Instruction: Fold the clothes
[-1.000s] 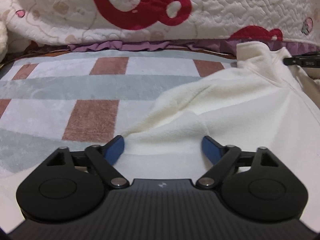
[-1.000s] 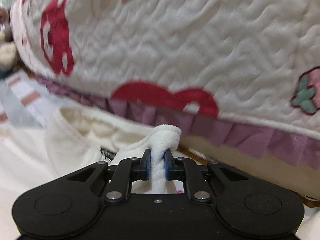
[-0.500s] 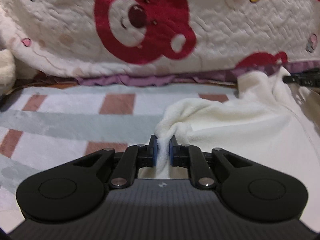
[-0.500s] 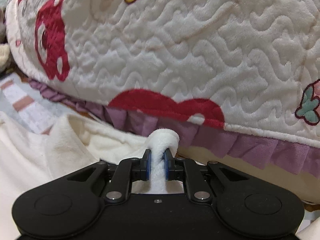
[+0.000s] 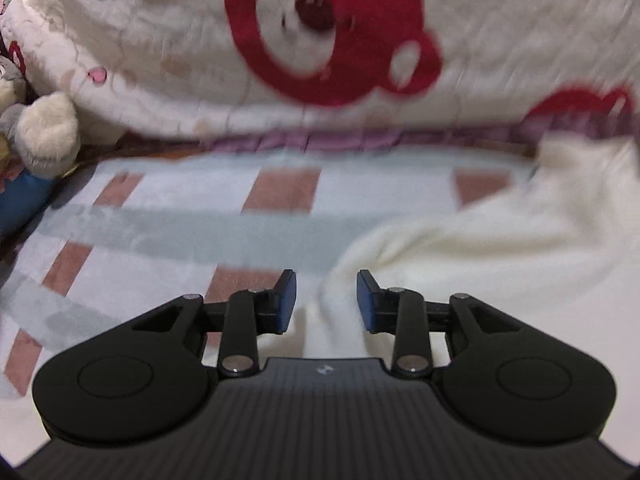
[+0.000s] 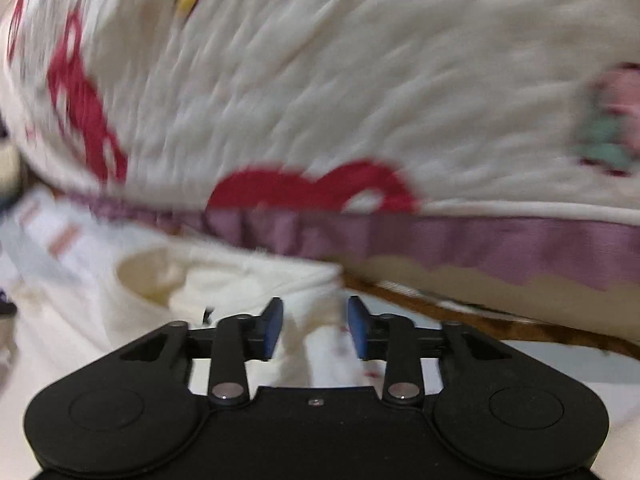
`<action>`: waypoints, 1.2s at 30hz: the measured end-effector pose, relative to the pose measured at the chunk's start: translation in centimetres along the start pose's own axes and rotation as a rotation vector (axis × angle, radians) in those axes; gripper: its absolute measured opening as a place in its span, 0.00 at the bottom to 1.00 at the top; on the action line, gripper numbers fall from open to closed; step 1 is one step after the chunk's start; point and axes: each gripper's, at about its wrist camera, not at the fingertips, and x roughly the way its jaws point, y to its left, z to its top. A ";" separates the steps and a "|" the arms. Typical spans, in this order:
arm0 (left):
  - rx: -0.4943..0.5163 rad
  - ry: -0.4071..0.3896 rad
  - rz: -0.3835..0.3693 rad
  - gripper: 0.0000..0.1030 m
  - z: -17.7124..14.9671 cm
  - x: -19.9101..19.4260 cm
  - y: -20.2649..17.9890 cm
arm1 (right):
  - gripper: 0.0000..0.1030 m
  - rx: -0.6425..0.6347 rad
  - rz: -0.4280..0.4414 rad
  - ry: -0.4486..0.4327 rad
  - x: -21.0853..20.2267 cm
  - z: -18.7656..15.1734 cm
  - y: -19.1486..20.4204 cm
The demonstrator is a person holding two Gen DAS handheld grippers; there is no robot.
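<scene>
Cream garment (image 5: 480, 264), collar (image 6: 160, 276) seemingly right-view only

both pictures are bright with soft, warm room light. the quilt (image 6: 320, 80) and the white top (image 5: 480, 240) look smeared and fuzzy. the black grippers look sharp. the corners go dark and curved.

Cream fleece garment (image 5: 480, 248), rumpled on rug
</scene>
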 end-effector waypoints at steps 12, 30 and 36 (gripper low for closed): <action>0.138 0.055 -0.310 0.41 2.2 5.3 -10.6 | 0.55 0.115 -0.201 -0.014 -10.6 -6.8 -11.2; 0.298 0.058 -0.189 0.07 2.3 9.5 -14.7 | 0.67 0.214 -0.369 0.056 -13.2 -12.4 -18.7; 0.207 0.044 -0.090 0.01 3.2 9.6 -14.1 | 0.76 0.472 -0.329 0.016 -12.5 -14.2 -22.1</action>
